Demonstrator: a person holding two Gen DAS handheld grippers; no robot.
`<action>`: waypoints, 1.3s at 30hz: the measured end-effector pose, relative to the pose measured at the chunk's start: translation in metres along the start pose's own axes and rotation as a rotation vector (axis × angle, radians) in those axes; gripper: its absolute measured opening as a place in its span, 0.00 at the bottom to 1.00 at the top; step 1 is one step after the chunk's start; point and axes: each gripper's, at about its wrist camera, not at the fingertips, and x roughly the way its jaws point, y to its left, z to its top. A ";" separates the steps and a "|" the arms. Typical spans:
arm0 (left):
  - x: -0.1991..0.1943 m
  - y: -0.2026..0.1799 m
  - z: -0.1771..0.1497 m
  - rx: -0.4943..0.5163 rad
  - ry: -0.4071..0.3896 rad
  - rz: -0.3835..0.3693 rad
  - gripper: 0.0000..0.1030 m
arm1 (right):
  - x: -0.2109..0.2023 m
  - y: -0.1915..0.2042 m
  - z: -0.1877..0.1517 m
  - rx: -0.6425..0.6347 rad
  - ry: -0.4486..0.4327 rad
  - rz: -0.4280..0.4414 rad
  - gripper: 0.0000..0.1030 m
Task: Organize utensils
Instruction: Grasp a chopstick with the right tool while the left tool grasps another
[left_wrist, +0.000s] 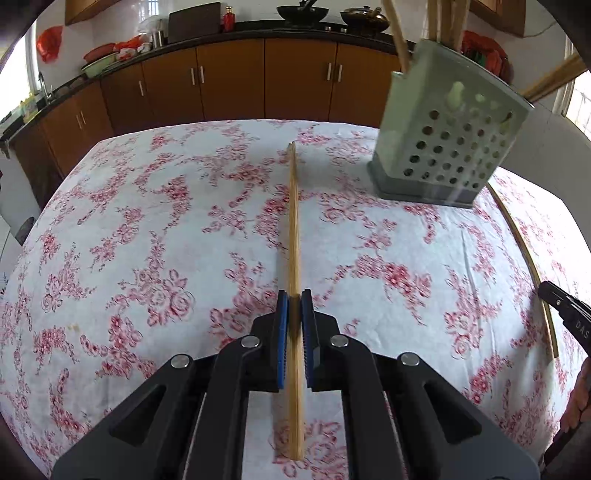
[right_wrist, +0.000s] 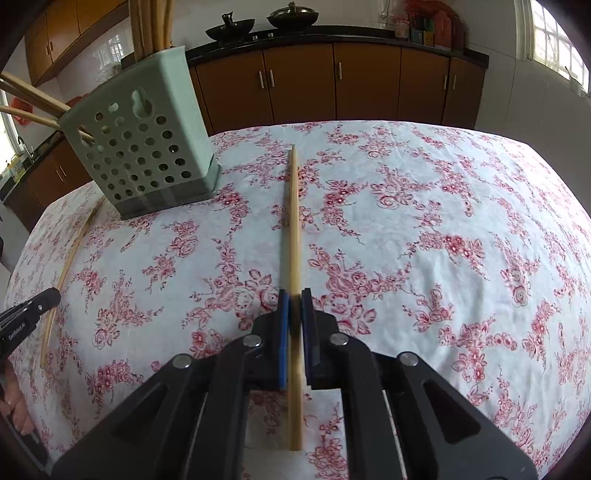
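Two chopsticks pinched: left gripper (left_wrist: 294, 299) clamped on one chopstick (left_wrist: 294, 221), right gripper (right_wrist: 294, 297) on another chopstick (right_wrist: 293, 221). Long axes straight ahead of jaws. Holder (left_wrist: 443, 147) to right of left stick, left of right stick; neither hand clearly nearer. Writing partly legible only: "DAS".

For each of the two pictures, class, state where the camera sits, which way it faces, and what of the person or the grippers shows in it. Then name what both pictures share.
Left wrist: on the left gripper, looking along its fingers over the floral tablecloth toward the cabinets; it is shut on a chopstick; the right gripper's tip shows at the right edge.
Right wrist: on the right gripper, same facing, shut on its own chopstick; the left gripper's tip and fingers show at left.
Shared: the perforated utensil holder, tablecloth, cabinets.
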 end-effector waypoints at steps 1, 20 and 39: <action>0.002 0.004 0.002 -0.005 -0.002 0.003 0.08 | 0.001 0.001 0.001 -0.006 -0.005 0.000 0.08; 0.003 0.000 -0.003 0.001 -0.028 -0.001 0.09 | 0.004 0.000 0.001 -0.014 -0.006 0.005 0.09; 0.003 0.000 -0.003 -0.003 -0.029 -0.005 0.09 | 0.004 0.000 0.000 -0.020 -0.007 -0.002 0.10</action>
